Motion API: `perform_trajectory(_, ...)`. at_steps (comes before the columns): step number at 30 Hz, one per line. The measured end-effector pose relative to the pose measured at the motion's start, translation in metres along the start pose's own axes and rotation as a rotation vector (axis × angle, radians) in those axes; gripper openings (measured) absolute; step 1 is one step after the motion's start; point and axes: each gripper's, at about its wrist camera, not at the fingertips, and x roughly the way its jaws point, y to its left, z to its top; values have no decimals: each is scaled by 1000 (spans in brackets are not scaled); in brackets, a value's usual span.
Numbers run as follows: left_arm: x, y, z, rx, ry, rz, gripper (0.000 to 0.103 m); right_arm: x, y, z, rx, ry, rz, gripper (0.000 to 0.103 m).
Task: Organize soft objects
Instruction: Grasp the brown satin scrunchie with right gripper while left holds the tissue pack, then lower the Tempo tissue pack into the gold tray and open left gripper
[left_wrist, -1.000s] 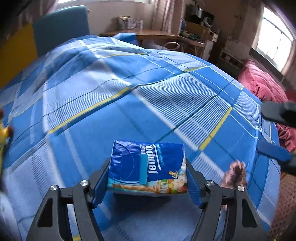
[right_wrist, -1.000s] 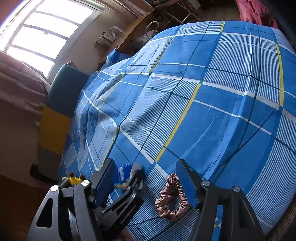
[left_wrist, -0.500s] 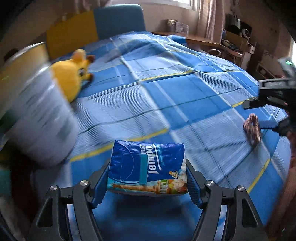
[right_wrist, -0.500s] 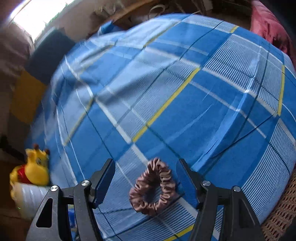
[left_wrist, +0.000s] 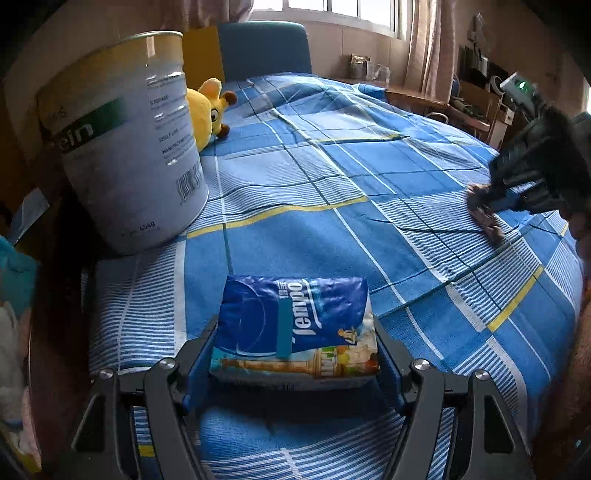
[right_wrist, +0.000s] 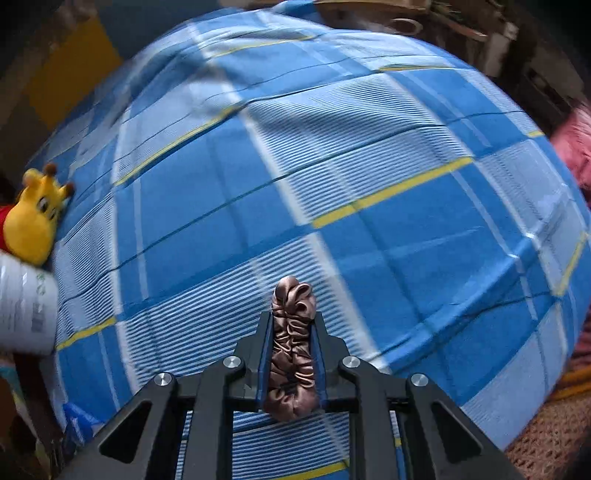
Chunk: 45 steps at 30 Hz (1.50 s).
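You are gripping the blue plastic-wrapped Tempo tissue pack (left_wrist: 295, 328) in your left gripper (left_wrist: 293, 354), its jaws pressing on the pack's two short ends. The pack is hanging low over the blue plaid bedsheet (left_wrist: 369, 229), its long axis running across the jaws, left to right, printed face up and tilted toward the camera. Your right gripper (right_wrist: 291, 350) is squeezing the brown satin scrunchie (right_wrist: 293, 343) flat, jaws narrow around it; the crushed band is lying lengthwise along the fingers (right_wrist: 264, 347), its folded tip poking out forward past them, just above the sheet.

The white cylindrical tin (left_wrist: 125, 144) is standing open-topped to your front left, with the yellow plush giraffe (left_wrist: 208, 110) just behind it. If the tin is the destination, which seems likely, turn the pack so a short end is leading downward before lowering, since crosswise it may catch the rim. Keep your squeeze light; the pack is already bulging. Bring the scrunchie across afterwards, so the two grippers are not crowding the opening.
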Motion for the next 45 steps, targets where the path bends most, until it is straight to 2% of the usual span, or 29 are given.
perform_trajectory(1,0,1,0,-4,-2,-6,74,-3,5,-1,-16,-6,78,18)
perform_trajectory(2,-1,1,-1,-6,-6,-9,74,-4,10,-2,-39,-12,90,18)
perform_trajectory(8,0,0,-3,-1,-26,-11,74,10,20,-3,-84,45,53,18)
perform_trajectory(13,-2,0,-5,1,-36,-11,74,11,19,-3,-77,49,56,20)
perform_trajectory(22,-3,0,-7,-1,-47,-11,74,15,35,-8,-177,42,-21,24)
perform_trajectory(29,-4,1,-7,-4,-47,-17,73,20,56,-15,-313,17,-121,24)
perform_trajectory(33,-5,3,-4,-15,-25,-26,73,22,58,-15,-329,10,-129,24)
perform_trajectory(37,-22,11,4,-90,-14,-64,73,19,57,-20,-343,6,-139,25)
perform_trajectory(45,-70,13,20,-90,-107,-17,73,19,61,-23,-345,-4,-138,25)
